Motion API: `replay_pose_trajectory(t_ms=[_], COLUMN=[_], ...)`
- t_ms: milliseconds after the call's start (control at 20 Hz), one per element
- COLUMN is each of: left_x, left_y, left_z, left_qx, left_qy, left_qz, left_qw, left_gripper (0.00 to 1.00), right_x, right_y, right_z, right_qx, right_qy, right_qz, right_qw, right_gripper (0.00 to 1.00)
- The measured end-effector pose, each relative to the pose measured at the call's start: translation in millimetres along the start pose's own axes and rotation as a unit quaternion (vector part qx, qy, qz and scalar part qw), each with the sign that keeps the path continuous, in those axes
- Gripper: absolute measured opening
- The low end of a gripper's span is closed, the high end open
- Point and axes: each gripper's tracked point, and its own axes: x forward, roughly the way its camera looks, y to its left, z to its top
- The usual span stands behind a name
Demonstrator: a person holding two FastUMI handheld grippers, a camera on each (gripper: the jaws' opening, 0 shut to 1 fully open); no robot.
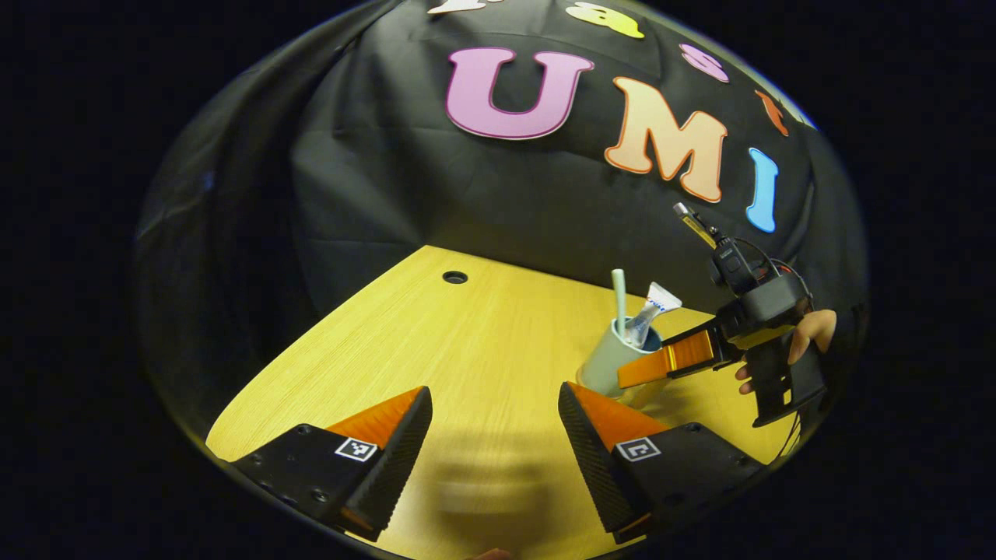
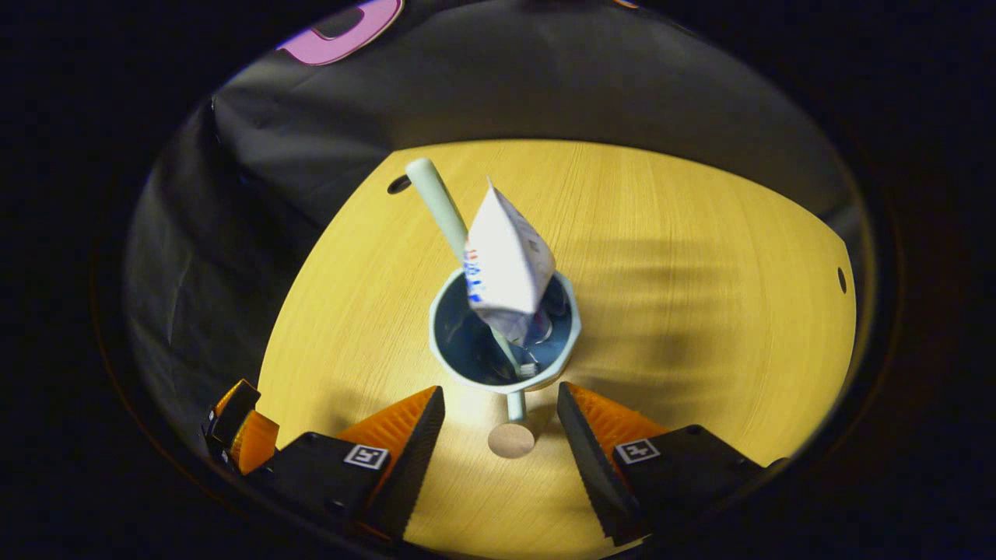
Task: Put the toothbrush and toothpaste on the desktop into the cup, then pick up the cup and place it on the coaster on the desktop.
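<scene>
A pale green cup stands upright on the wooden desktop, seen from above in the right gripper view. A pale green toothbrush and a white toothpaste tube stand in it, leaning. My right gripper is open, its fingers on either side of the cup's small handle without touching it. A small round coaster lies on the desktop just in front of the cup. In the left gripper view the cup sits at the right with the right gripper against it. My left gripper is open over bare wood.
A hand holds the right gripper at the desk's right side. Cable holes pierce the desktop near its edges. Black cloth closes the back. Part of the left gripper shows low at the left in the right gripper view.
</scene>
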Motion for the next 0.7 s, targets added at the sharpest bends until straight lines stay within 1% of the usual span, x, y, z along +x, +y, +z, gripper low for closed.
replay_pose_trajectory(t_ms=[50, 100, 150, 200, 250, 300, 350, 400, 450, 500, 550, 600, 650, 700], left_x=[0, 2, 2, 2, 1, 0, -1, -4, -5, -8, -10, -12, -15, -18], left_y=[-11, -22, -34, -47, -60, -72, -82, -93, -103, -112, -123, -131, -138, -146], left_z=[4, 5, 7, 9, 12, 17, 21, 27, 32, 38, 41, 47, 53, 60], left_qx=[0.003, 0.007, 0.010, 0.012, 0.014, 0.018, 0.022, 0.026, 0.027, 0.025, 0.024, 0.027, 0.031, 0.037], left_qy=[-0.002, -0.003, -0.004, -0.006, -0.009, -0.013, -0.018, -0.025, -0.032, -0.037, -0.043, -0.050, -0.058, -0.069], left_qz=[-0.006, -0.014, -0.022, -0.032, -0.041, -0.047, -0.053, -0.059, -0.064, -0.070, -0.077, -0.080, -0.083, -0.087], left_qw=[1.000, 1.000, 1.000, 0.999, 0.999, 0.999, 0.998, 0.998, 0.997, 0.997, 0.996, 0.995, 0.994, 0.993], left_gripper=[0.95, 0.94, 0.94, 0.94, 0.95, 0.94, 0.94, 0.94, 0.94, 0.94, 0.94, 0.94, 0.94, 0.94], right_x=[-9, -16, -24, -36, -47, -58, -67, -79, -92, -106, -118, -132, -148, -165], right_y=[-3, -7, -12, -18, -24, -30, -34, -40, -46, -52, -58, -66, -76, -84], right_z=[4, 6, 8, 13, 17, 21, 24, 27, 31, 37, 43, 48, 52, 52], right_qx=[-0.003, -0.007, -0.010, -0.013, -0.014, -0.014, -0.012, -0.009, -0.007, -0.002, 0.002, 0.006, 0.011, 0.016], right_qy=[-0.021, -0.042, -0.066, -0.093, -0.121, -0.147, -0.174, -0.201, -0.227, -0.255, -0.282, -0.310, -0.338, -0.363], right_qz=[0.000, 0.000, -0.001, -0.004, -0.007, -0.009, -0.010, -0.012, -0.012, -0.012, -0.015, -0.020, -0.030, -0.040], right_qw=[1.000, 0.999, 0.998, 0.996, 0.993, 0.989, 0.985, 0.980, 0.974, 0.967, 0.959, 0.950, 0.941, 0.931], right_gripper=[0.92, 0.98, 0.99, 0.94, 0.99, 0.94, 0.94, 0.99, 0.94, 0.99, 0.99, 0.99, 0.94, 0.99])
